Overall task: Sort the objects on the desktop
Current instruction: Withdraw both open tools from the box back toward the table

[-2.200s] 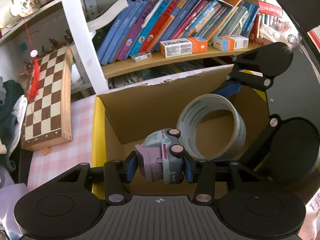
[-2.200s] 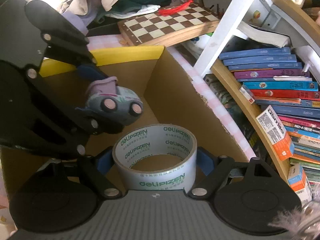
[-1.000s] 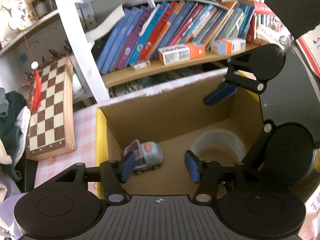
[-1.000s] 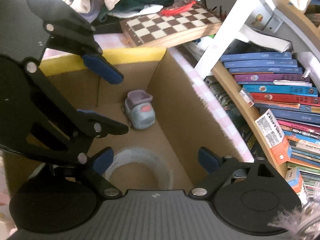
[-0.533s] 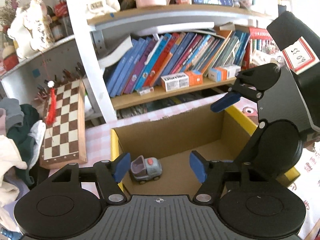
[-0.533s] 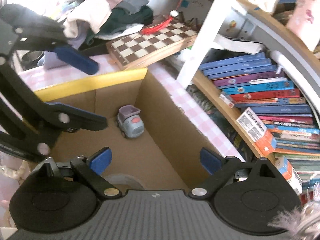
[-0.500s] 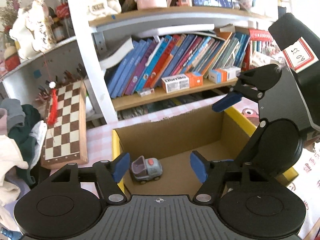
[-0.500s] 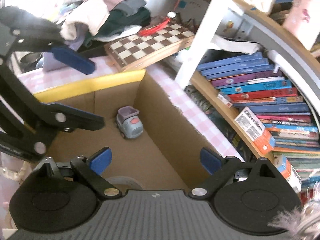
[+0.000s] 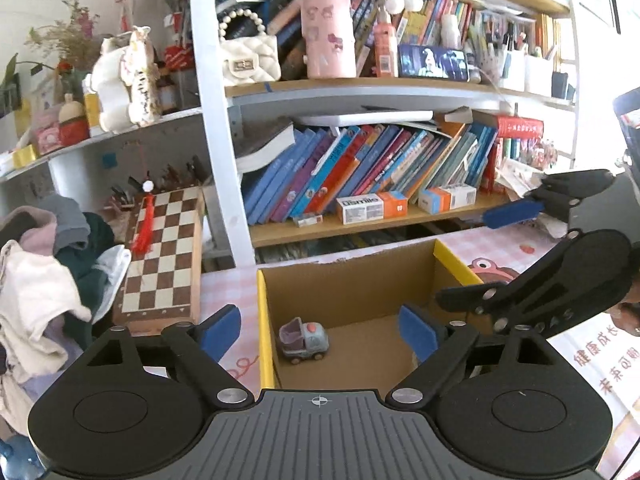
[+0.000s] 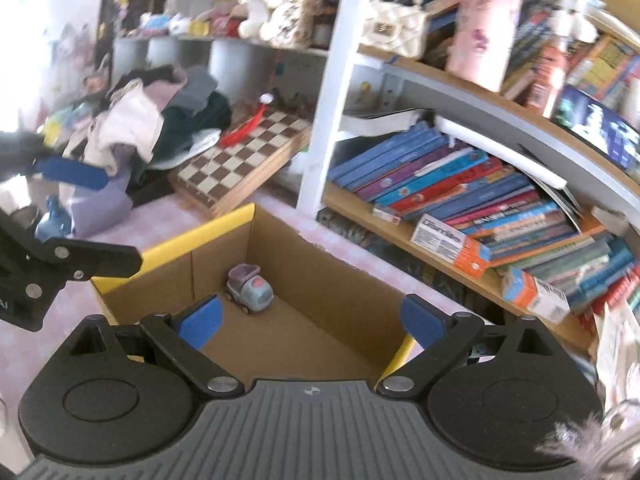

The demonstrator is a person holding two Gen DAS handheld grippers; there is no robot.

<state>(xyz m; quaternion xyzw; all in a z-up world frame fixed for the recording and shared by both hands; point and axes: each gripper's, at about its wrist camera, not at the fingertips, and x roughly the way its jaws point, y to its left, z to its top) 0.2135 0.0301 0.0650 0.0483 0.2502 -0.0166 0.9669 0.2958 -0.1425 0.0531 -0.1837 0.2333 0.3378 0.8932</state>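
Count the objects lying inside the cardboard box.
1 in view: the toy car stands on the floor of the cardboard box, in its far left corner. The near part of the floor is hidden behind both grippers, so something more may lie there.

1. The left gripper (image 9: pixel 320 334) no longer clamps the toy car (image 9: pixel 304 339); its jaws gape, lifted away.
2. The car now sits in the cardboard box (image 9: pixel 352 276), frame centre.
3. The right gripper (image 10: pixel 310 322) has let go of the tape roll and risen, jaws wide.
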